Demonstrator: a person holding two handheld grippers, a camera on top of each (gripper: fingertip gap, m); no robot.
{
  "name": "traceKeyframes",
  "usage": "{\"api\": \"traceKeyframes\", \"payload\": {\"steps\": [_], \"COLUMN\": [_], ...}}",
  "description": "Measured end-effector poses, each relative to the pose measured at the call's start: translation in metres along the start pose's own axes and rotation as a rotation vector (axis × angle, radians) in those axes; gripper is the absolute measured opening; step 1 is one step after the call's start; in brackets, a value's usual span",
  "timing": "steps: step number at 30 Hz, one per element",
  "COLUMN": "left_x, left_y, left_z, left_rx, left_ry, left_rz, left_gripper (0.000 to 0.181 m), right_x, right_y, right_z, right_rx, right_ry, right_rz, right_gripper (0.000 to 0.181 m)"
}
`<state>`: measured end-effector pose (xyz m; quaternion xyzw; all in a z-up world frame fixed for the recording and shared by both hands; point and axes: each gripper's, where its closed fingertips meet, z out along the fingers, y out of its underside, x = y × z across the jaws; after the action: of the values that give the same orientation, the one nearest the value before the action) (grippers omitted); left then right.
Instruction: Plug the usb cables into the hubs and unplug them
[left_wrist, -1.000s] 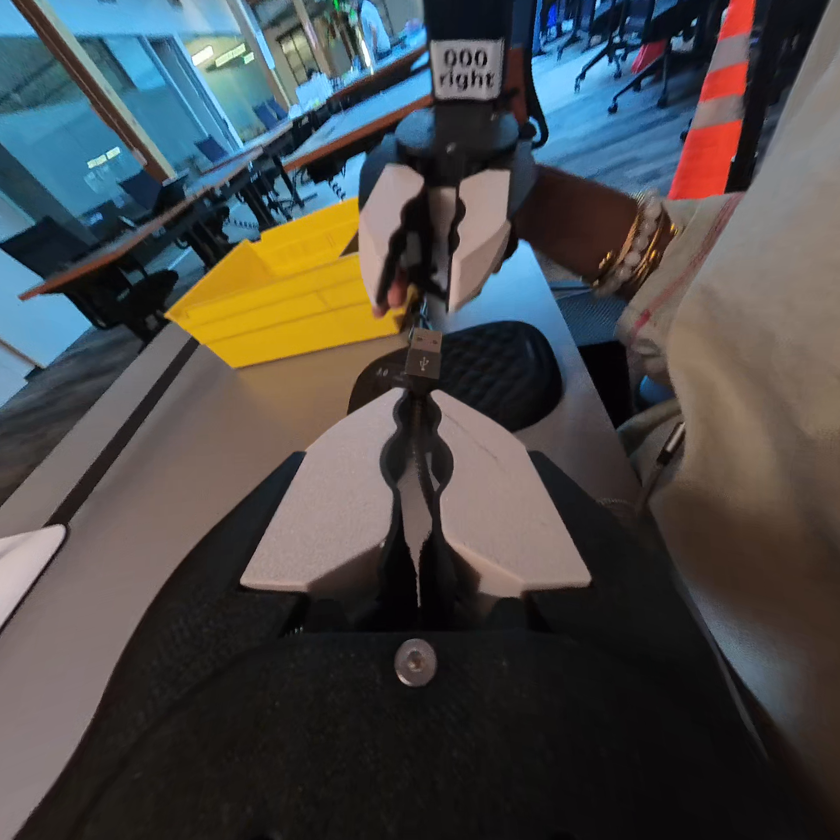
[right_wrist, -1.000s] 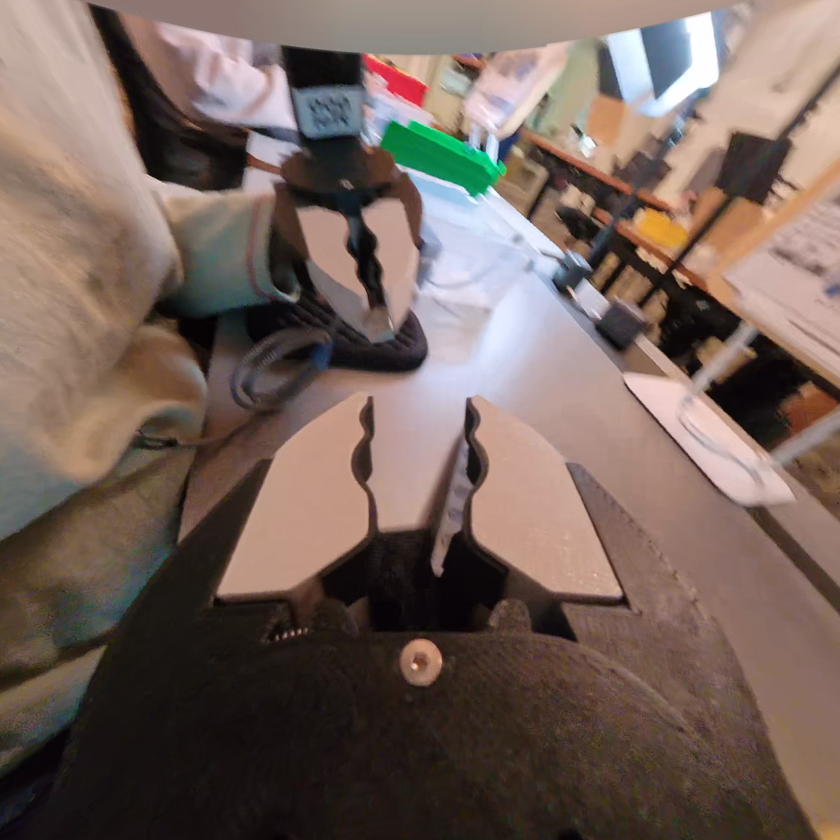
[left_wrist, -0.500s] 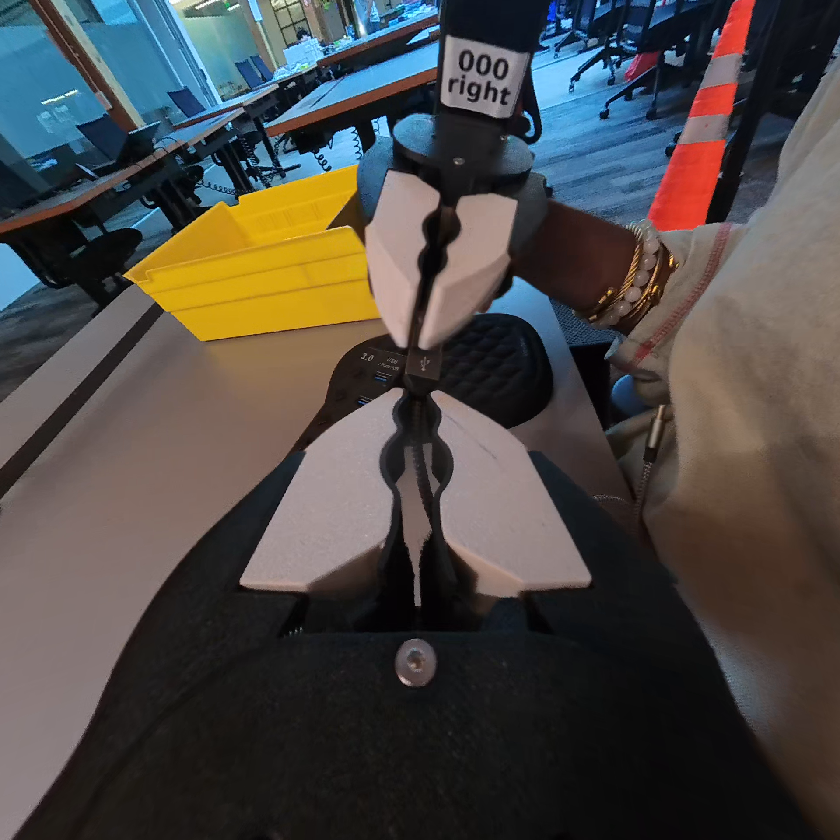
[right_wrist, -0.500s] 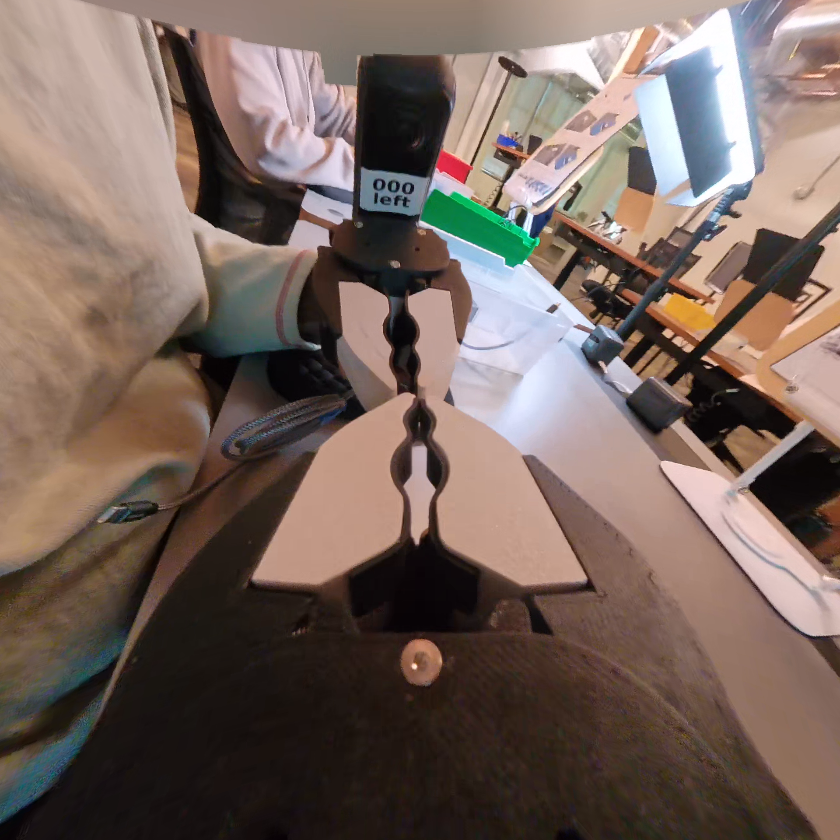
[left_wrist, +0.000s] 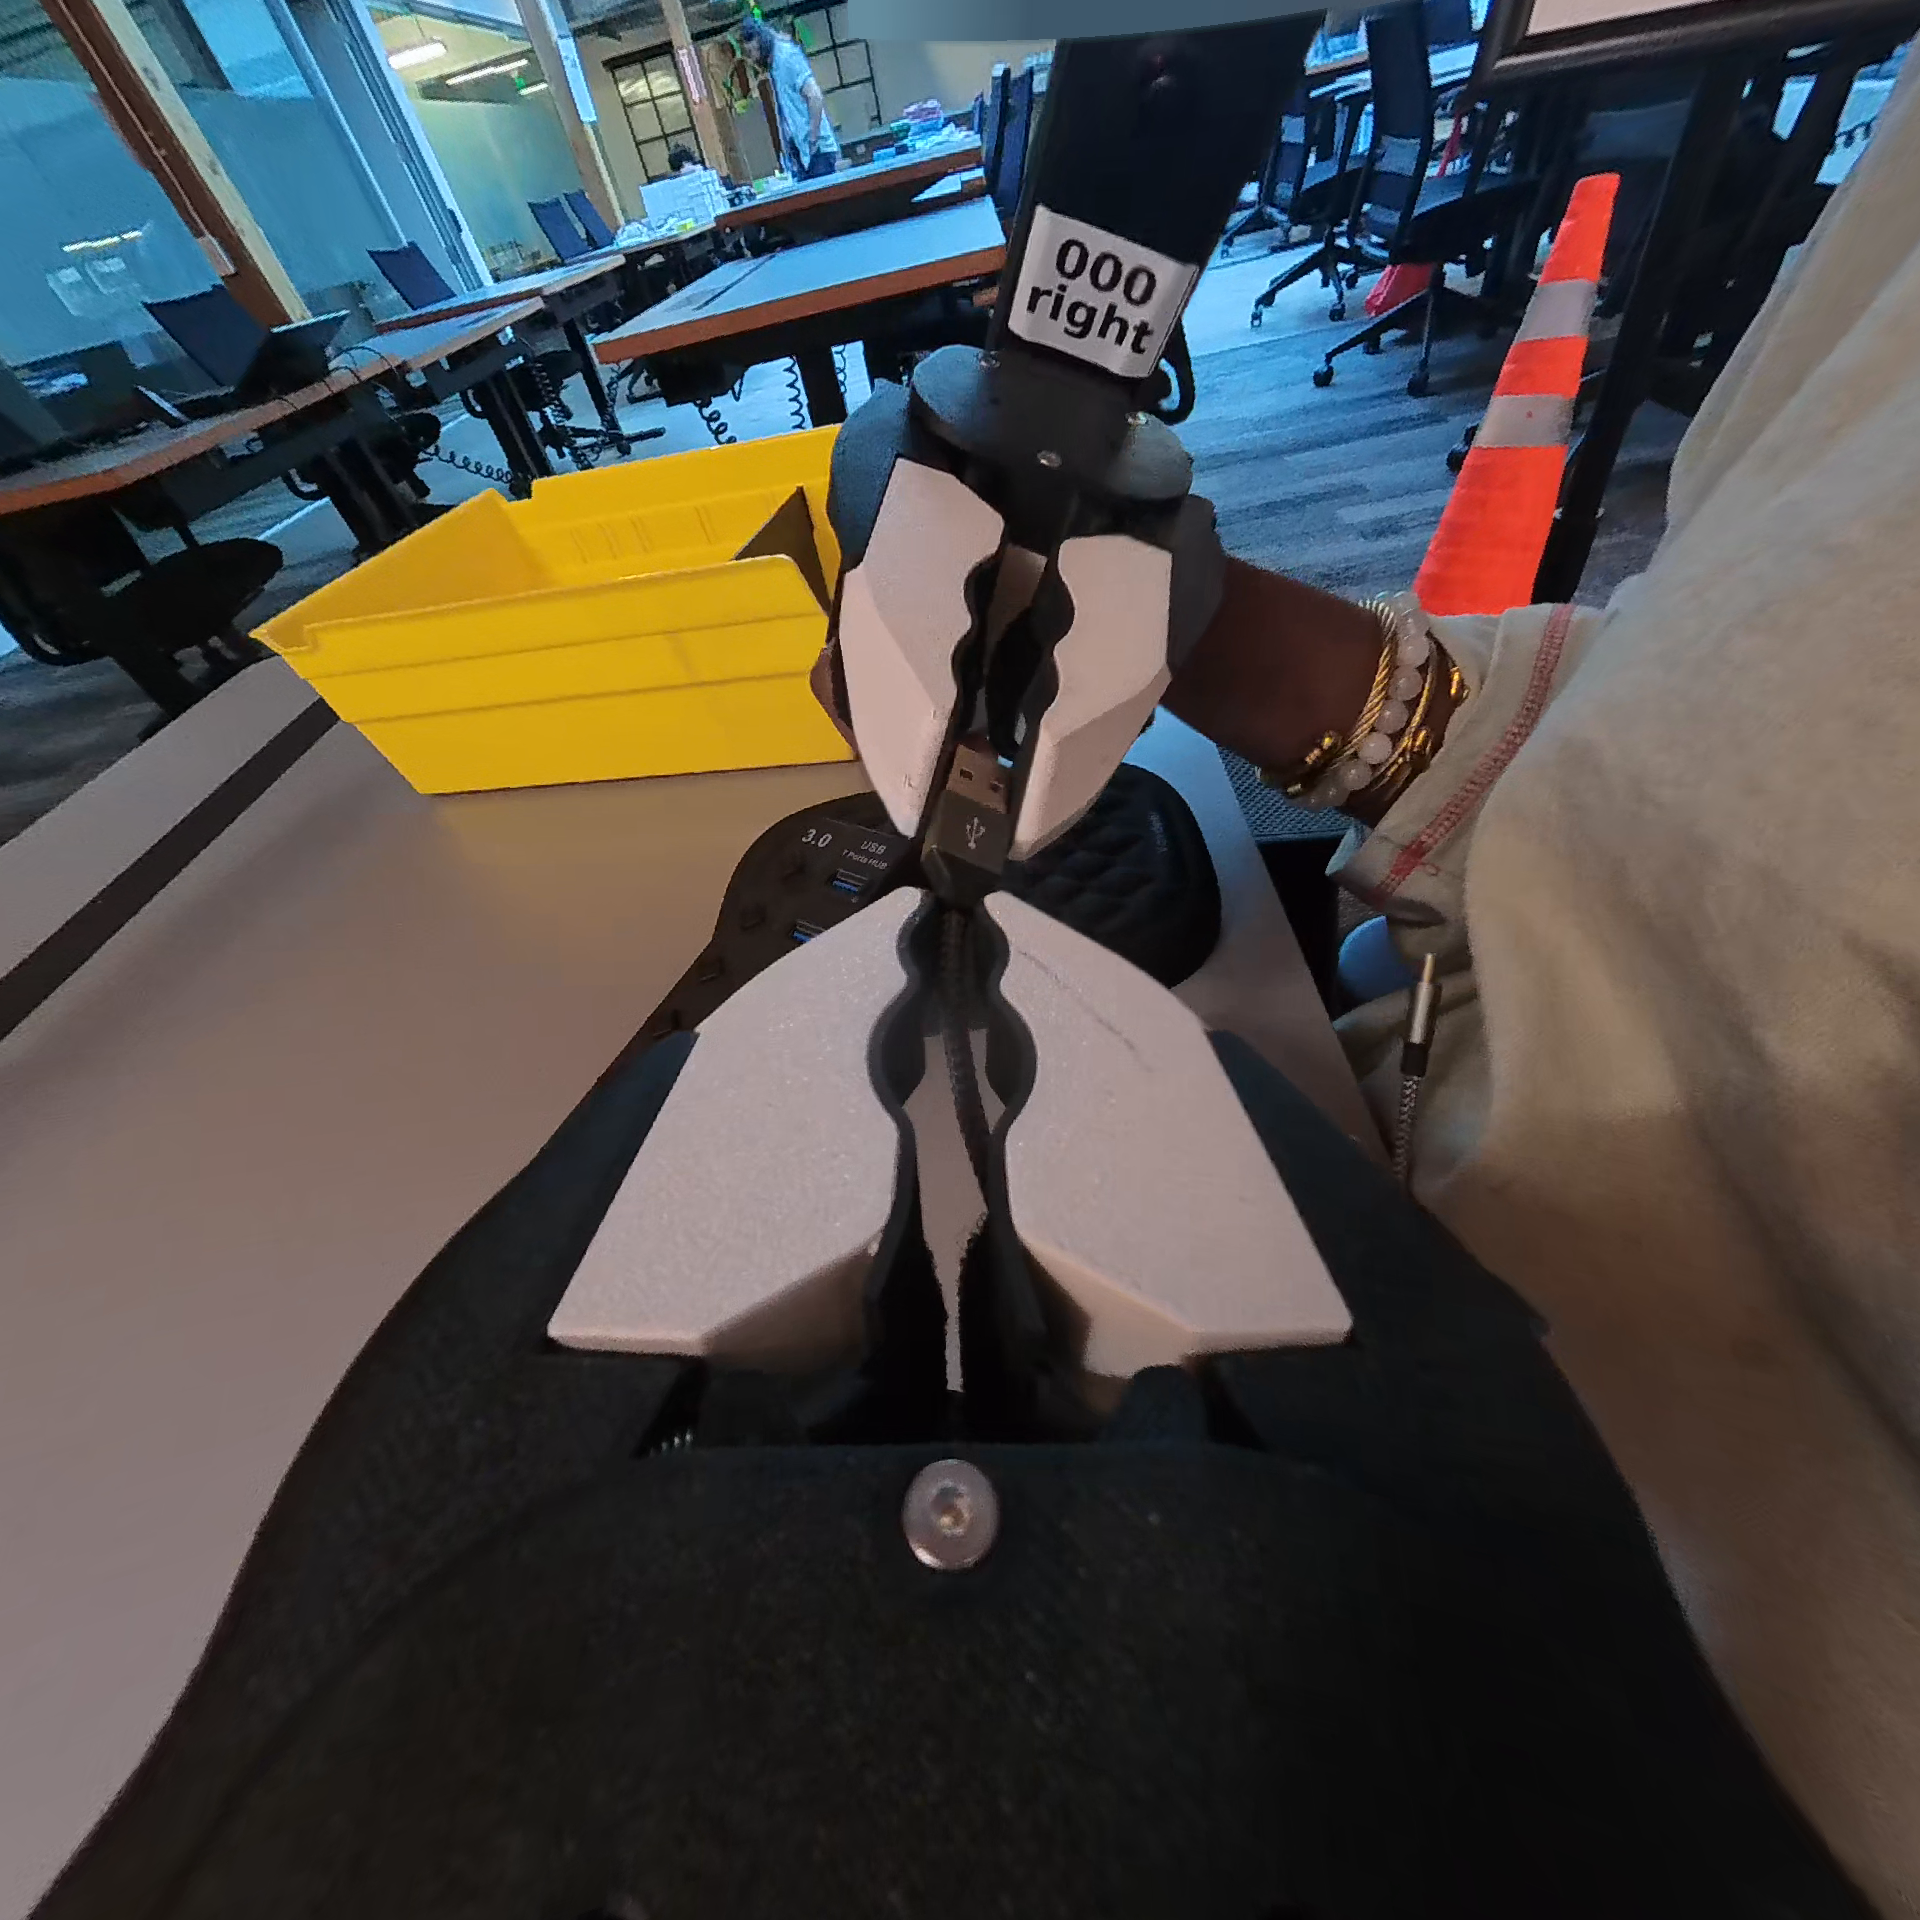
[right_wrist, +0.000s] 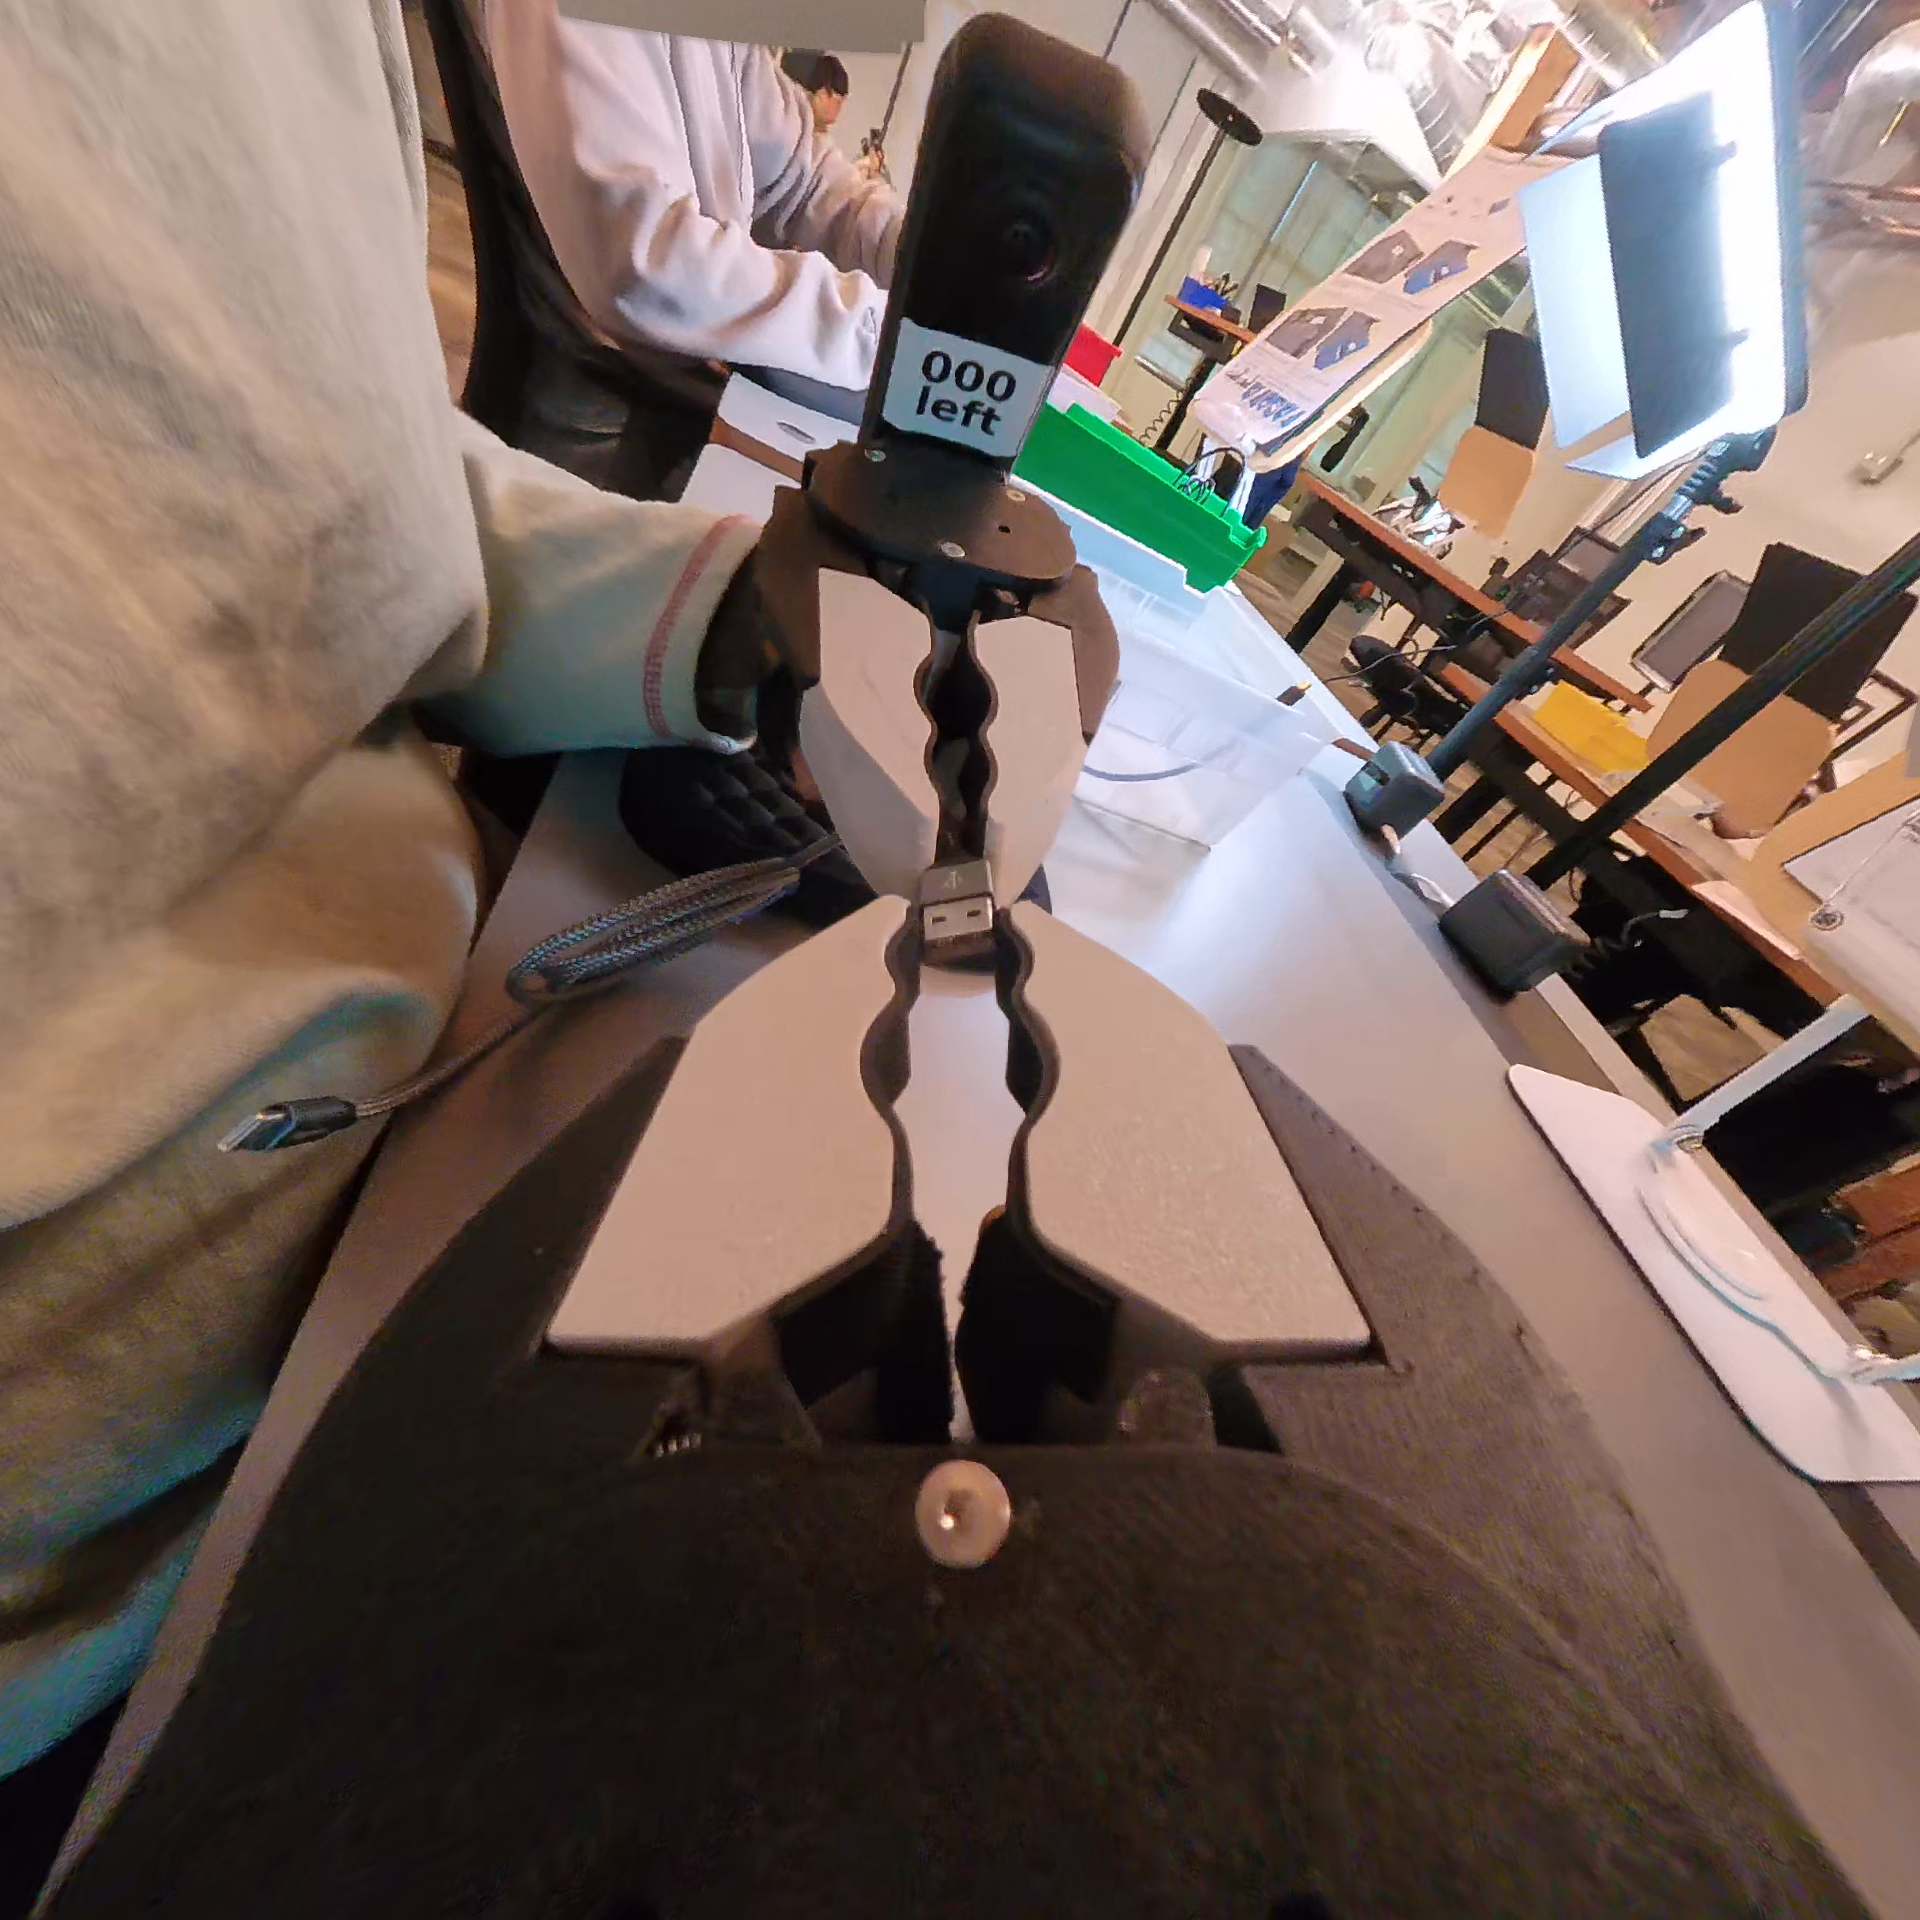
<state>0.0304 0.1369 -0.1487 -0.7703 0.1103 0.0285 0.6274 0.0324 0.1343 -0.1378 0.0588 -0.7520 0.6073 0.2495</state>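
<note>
My left gripper (left_wrist: 951, 904) is shut on a black braided USB cable (left_wrist: 961, 1029). The cable's USB-A plug (left_wrist: 971, 821) sticks out past the fingertips. My right gripper (left_wrist: 971, 836) faces the left one head-on, with its jaws closed around the plug's metal end. In the right wrist view the plug (right_wrist: 956, 914) sits between the right gripper's (right_wrist: 956, 920) tips, with the left gripper (right_wrist: 951, 862) just behind. A black USB hub (left_wrist: 831, 862) lies on the table, partly hidden. The cable's loop (right_wrist: 644, 925) and small far plug (right_wrist: 281, 1127) hang by the person's body.
A black quilted pad (left_wrist: 1132, 894) lies beside the hub on the grey table (left_wrist: 364, 987). A yellow bin (left_wrist: 582, 665) stands behind. In the right wrist view a clear bin (right_wrist: 1195, 707), green bin (right_wrist: 1132, 488), black clamp blocks (right_wrist: 1507, 925) and white lamp base (right_wrist: 1714, 1247) line the table. Left and right tips are no more than a few centimetres apart.
My right gripper was wide open a second ago. It has moved up to the left gripper and closed on the plug's end. The left gripper has kept its hold on the cable.
</note>
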Motion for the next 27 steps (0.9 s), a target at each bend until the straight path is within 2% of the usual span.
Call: {"api": "traceKeyframes", "payload": {"steps": [2,5,8,14,27], "left_x": [-0.001,-0.002,-0.003,-0.001,0.001], "left_y": [-0.001,-0.010,-0.010,-0.013,-0.012], "left_z": [0.000,0.000,0.000,0.000,0.001], "left_rx": [0.008,0.083,0.078,0.103,0.106], "left_ry": [-0.013,-0.060,-0.080,-0.067,-0.044], "left_rz": [0.020,0.139,0.183,0.190,0.186], "left_gripper": [0.007,0.026,0.022,0.014,0.018], "right_x": [0.001,0.002,0.002,0.001,-0.001], "right_y": [0.001,0.004,0.000,0.002,-0.003], "right_z": [-0.001,-0.001,-0.002,0.001,-0.001], "right_rx": [0.006,0.030,0.096,0.103,0.148], "right_ry": [-0.010,-0.025,-0.053,-0.077,-0.097], "right_rz": [0.059,0.143,0.212,0.273,0.278], "right_gripper": [0.013,0.013,0.013,0.012,0.012]}}
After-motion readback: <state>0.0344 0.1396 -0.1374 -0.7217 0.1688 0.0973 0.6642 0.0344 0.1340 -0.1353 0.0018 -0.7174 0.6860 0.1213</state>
